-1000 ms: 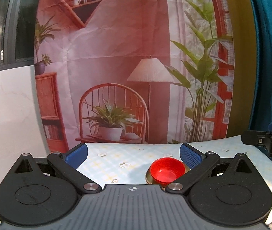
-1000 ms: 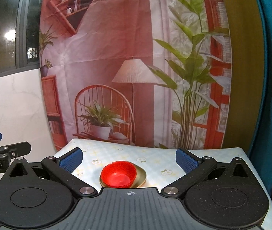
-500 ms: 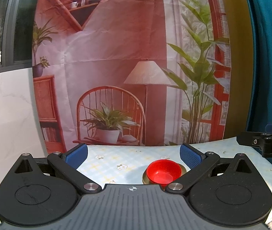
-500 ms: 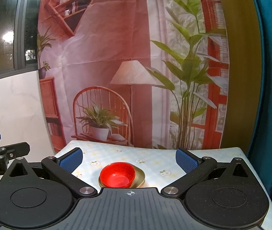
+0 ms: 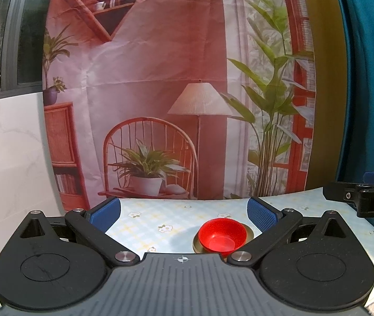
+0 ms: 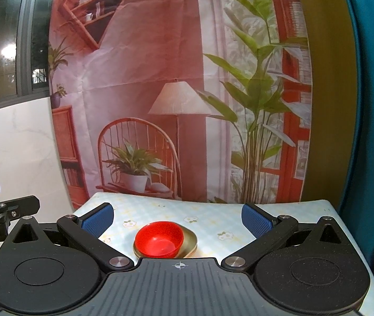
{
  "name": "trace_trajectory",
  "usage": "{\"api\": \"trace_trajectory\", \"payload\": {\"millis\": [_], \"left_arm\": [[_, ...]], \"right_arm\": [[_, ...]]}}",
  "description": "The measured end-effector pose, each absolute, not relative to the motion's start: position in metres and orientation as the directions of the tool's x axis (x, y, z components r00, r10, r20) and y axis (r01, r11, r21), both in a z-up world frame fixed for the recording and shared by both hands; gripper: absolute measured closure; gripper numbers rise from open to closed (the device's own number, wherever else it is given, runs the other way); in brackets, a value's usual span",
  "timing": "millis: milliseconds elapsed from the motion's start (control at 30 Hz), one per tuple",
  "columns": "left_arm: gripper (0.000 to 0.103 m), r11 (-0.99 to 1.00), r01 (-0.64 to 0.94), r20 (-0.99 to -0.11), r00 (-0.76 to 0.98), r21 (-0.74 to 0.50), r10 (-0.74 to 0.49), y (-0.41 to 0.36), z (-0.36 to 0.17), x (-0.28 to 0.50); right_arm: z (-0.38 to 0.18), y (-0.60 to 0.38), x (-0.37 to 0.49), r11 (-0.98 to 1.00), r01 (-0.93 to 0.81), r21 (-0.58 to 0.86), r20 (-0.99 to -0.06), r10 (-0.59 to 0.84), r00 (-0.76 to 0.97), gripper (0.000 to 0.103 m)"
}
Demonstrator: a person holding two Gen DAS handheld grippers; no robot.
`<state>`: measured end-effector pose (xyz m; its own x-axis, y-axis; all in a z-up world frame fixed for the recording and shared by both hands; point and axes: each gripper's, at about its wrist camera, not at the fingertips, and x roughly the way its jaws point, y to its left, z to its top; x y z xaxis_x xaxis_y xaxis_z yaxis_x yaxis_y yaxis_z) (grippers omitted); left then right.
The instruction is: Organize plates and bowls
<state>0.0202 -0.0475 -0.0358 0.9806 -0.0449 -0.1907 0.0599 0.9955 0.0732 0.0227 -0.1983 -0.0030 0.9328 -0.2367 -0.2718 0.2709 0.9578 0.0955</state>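
Both the left hand-held gripper [image 5: 183, 212] and right hand-held gripper [image 6: 177, 217] are spread wide, level, holding nothing.

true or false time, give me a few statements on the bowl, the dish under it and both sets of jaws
1. The red bowl sits in a gold dish. True.
2. The left gripper is shut on the bowl. False: its jaws are wide open, holding nothing.
3. The right gripper has its jaws open. True.
4. The bowl lies upside down. False: it is upright, its inside showing.
5. The tablecloth is plain blue. False: it is pale check with small flowers.
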Motion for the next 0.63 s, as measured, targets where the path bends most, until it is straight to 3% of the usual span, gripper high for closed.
{"api": "trace_trajectory", "payload": {"millis": [633], "left_arm": [[0.0,0.994,0.063,-0.193,0.98,0.084,-0.046,-0.0431,-0.0375,0.0225]], "right_arm": [[-0.0071,-0.1994,0.0241,0.956,0.275,0.104,-0.289,-0.236,0.928,0.0]]}}
